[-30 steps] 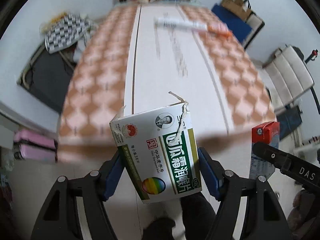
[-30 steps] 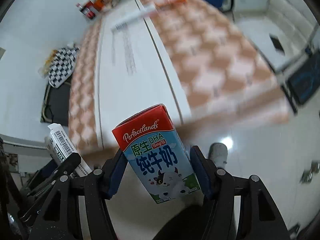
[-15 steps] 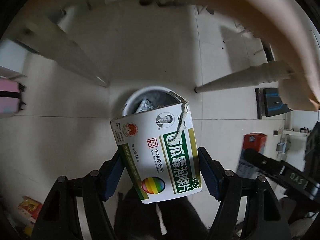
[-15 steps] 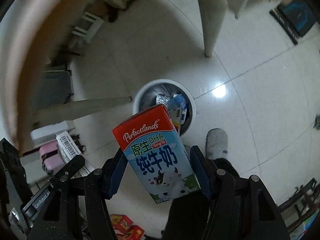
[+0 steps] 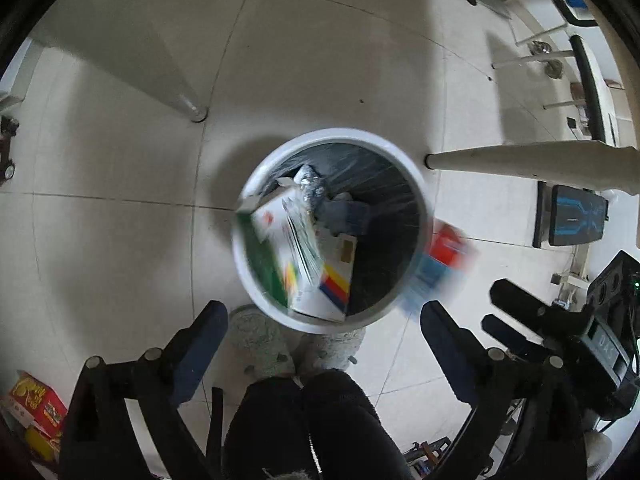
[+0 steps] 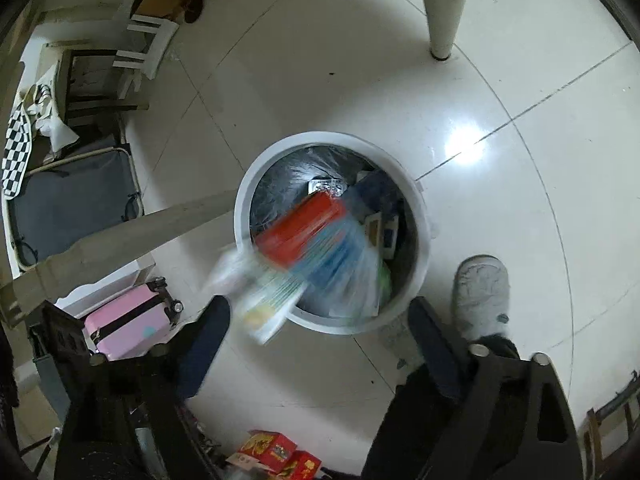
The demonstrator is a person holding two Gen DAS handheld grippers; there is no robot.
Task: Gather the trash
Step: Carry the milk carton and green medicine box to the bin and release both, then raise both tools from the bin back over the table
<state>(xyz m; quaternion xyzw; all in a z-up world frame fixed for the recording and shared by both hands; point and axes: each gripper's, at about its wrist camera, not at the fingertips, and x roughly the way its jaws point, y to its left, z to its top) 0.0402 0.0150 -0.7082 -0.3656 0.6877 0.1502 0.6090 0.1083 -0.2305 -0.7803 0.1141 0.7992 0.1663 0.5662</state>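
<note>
A white round bin (image 5: pixel 336 134) with a dark liner stands on the tiled floor below both grippers. The green-and-white medicine box (image 5: pixel 280 240) falls blurred over the bin's left side, free of my left gripper (image 5: pixel 324 336), whose jaws are opening with nothing between them. The red-and-blue milk carton (image 6: pixel 316 236) drops blurred into the bin (image 6: pixel 320 136), clear of my right gripper (image 6: pixel 320 340), whose jaws are also opening and bare. The medicine box (image 6: pixel 260 292) shows as a blur at the bin's left rim; the carton (image 5: pixel 444 256) blurs by its right rim. Other trash lies inside.
Cream table legs (image 5: pixel 520 160) (image 6: pixel 440 8) stand close to the bin. A person's grey slippers (image 5: pixel 260 344) (image 6: pixel 480 292) and dark trouser legs are just in front of it. A pink suitcase (image 6: pixel 128 320) and red boxes (image 6: pixel 276 450) sit on the floor.
Both grippers dropped from above the table to just over the bin and let go. The medicine box and the milk carton left the jaws and are falling toward the bin.
</note>
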